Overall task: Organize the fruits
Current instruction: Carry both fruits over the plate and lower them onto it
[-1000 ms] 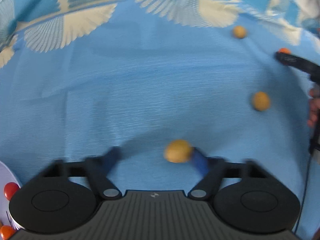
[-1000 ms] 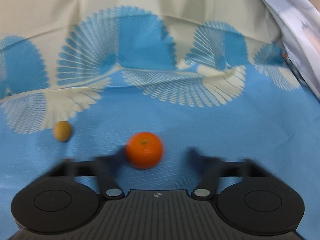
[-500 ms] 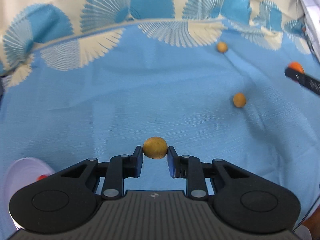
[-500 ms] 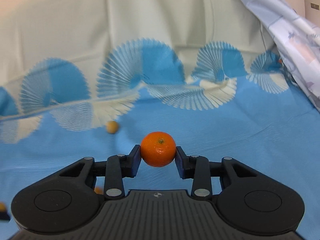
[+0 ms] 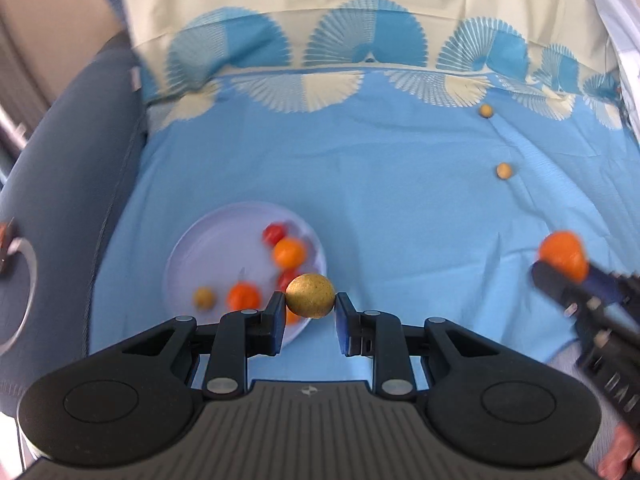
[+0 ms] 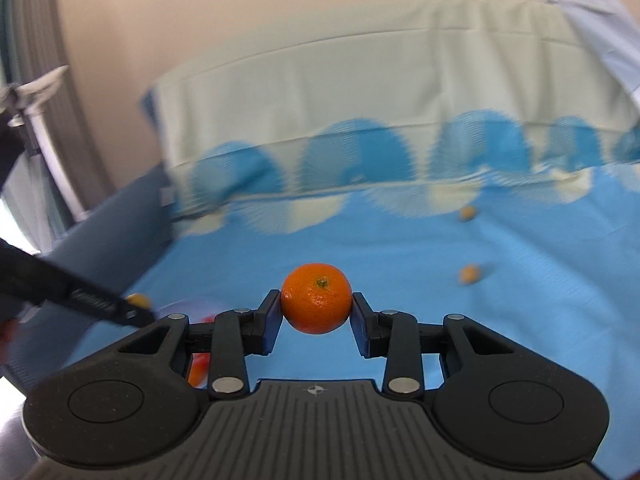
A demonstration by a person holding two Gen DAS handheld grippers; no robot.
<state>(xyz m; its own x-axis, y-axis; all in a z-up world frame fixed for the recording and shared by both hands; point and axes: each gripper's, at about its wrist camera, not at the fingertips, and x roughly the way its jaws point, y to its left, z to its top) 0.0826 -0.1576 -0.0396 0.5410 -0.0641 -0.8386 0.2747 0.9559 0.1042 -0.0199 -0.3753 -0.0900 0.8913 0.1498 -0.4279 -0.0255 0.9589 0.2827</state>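
The left claw (image 5: 311, 312) holds a small tan round fruit (image 5: 310, 295) tight between its two blue pads, low in the middle of the frame. Just left of it sits a pale plate (image 5: 208, 248) with red and orange fruits on it. The right claw (image 6: 316, 314) squeezes an orange mandarin (image 6: 316, 303) in the middle of its frame. Two more tan fruits (image 5: 504, 170) lie at the upper right on the blue cloth (image 5: 400, 200).

Left gripper (image 5: 310, 312) carried its longan (image 5: 310, 295) over to the plate (image 5: 208, 256), now fully in view
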